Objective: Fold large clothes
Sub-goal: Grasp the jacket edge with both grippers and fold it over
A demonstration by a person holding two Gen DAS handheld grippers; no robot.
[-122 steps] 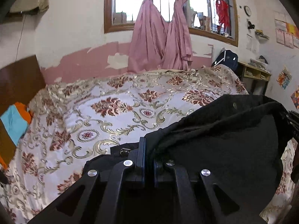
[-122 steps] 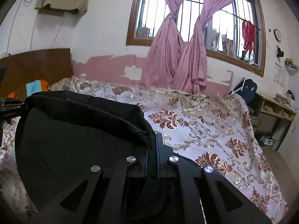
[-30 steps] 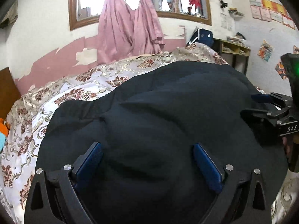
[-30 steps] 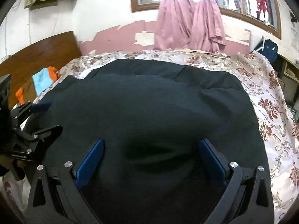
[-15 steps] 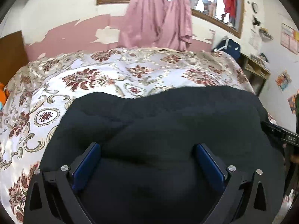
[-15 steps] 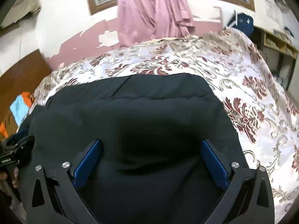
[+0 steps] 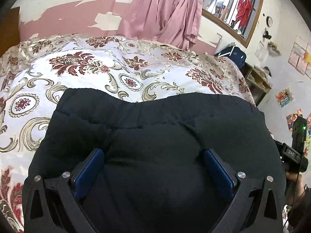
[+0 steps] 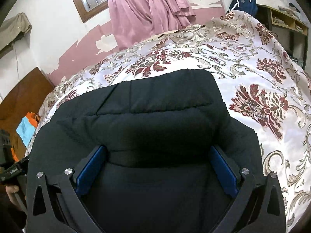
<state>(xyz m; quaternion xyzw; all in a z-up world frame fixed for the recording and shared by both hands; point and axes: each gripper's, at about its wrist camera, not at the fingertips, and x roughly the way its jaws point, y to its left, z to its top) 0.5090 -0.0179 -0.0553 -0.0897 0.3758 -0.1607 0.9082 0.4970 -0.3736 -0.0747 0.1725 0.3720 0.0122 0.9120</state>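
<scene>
The bed (image 7: 97,71), covered by a floral bedspread (image 8: 262,89), carries the work; its far edge runs under the pink curtains (image 7: 161,15) and the window (image 7: 233,5), and its right edge drops toward a shelf unit (image 7: 256,77). The black garment (image 7: 155,136) lies on the near part of the bed, its far hem running roughly parallel to the near edge and its bulk reaching toward the near right corner in the left wrist view. In the right wrist view the black garment (image 8: 155,126) shows a stitched band across its upper portion and a doubled, padded look, which suggests a fold has been laid and the stack rests flat so it can be squared. The placement near the near edge keeps the cloth within reach of both tools. The left gripper (image 7: 153,167) stands over the garment with its jaws spread wide, blue pads (image 7: 89,170) well apart; it grips nothing, and whether the pads touch the cloth beneath cannot be told. The right gripper (image 8: 157,163) is likewise spread wide above the dark fabric, pads (image 8: 223,172) apart, with nothing clamped between them. Judged from this, the fold is set down and both tools are free for a new grip on an edge or corner.
</scene>
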